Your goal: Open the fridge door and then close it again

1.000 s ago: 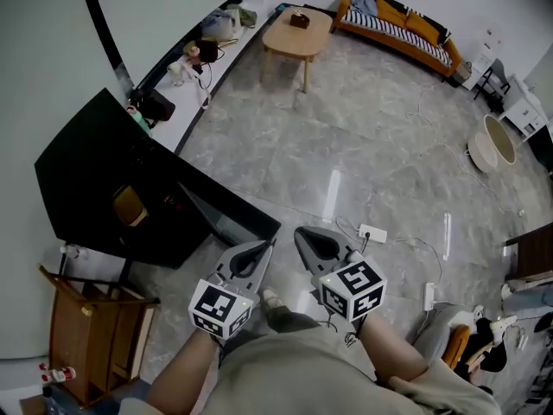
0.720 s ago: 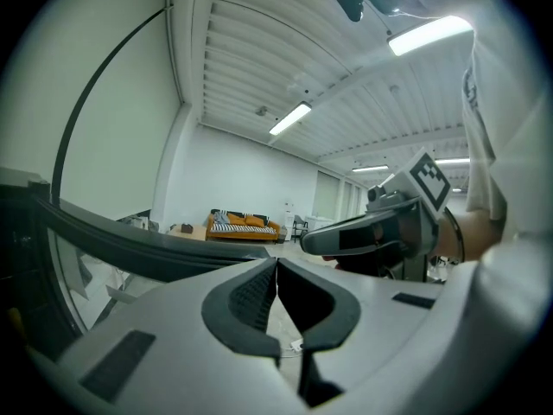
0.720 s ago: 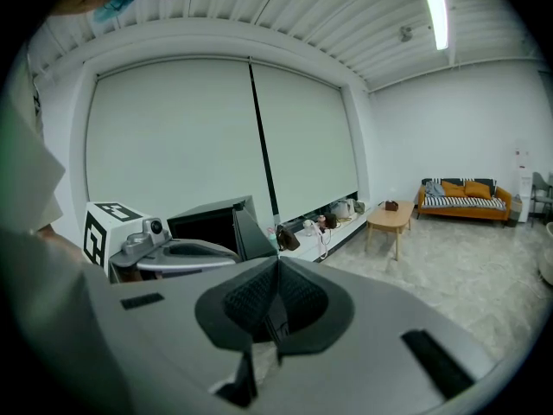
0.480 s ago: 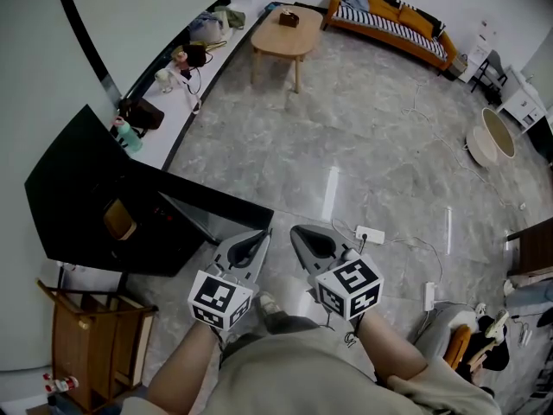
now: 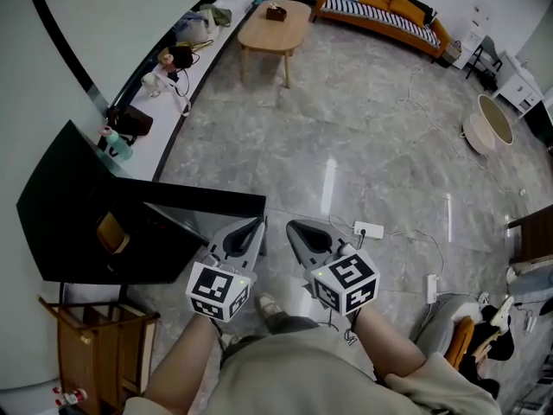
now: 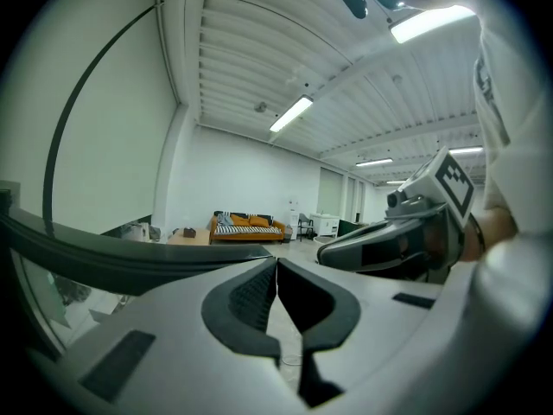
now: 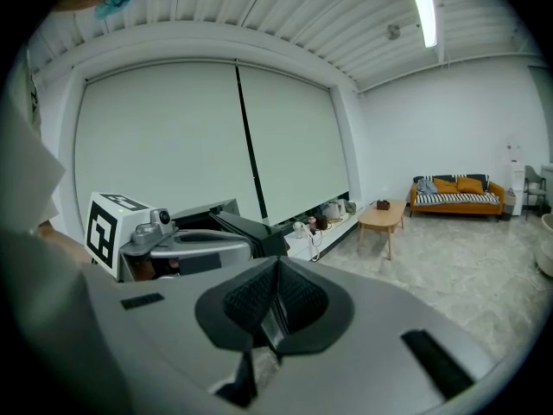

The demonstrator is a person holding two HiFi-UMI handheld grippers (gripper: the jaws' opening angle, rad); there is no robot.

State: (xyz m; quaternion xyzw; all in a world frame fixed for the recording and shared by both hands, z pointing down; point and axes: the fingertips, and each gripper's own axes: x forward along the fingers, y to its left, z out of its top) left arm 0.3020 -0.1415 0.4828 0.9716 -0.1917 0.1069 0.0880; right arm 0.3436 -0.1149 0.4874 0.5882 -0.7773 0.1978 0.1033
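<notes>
Far left of the left gripper (image 5: pixel 257 223), and nearer the person, stands a wooden rack (image 5: pixel 95 344) against the wall. Beside it, directly left of that gripper, is the black fridge (image 5: pixel 78 206), seen from above. Its near right corner lies just ahead of the gripper's tip, and from here I cannot tell whether the door is ajar. The left gripper's jaws are pressed together with nothing between them, and its own view shows the ribbed pads meeting over bare floor. Just beside it, almost parallel, is the right gripper (image 5: pixel 292 226), likewise closed tight and empty. Both are carried low in front of the person's body, marker cubes toward the camera. Ahead of the left gripper a white ledge (image 5: pixel 164 76) runs along the wall with bags and small clutter on it. Farther ahead are a wooden coffee table (image 5: pixel 275 26) and, beyond it, an orange sofa (image 5: pixel 380 11). Just right of the right gripper a white power strip (image 5: pixel 370 230) lies on the grey marble floor (image 5: pixel 371 137). Well off to the right, a pale round tub (image 5: pixel 484 128) stands.
</notes>
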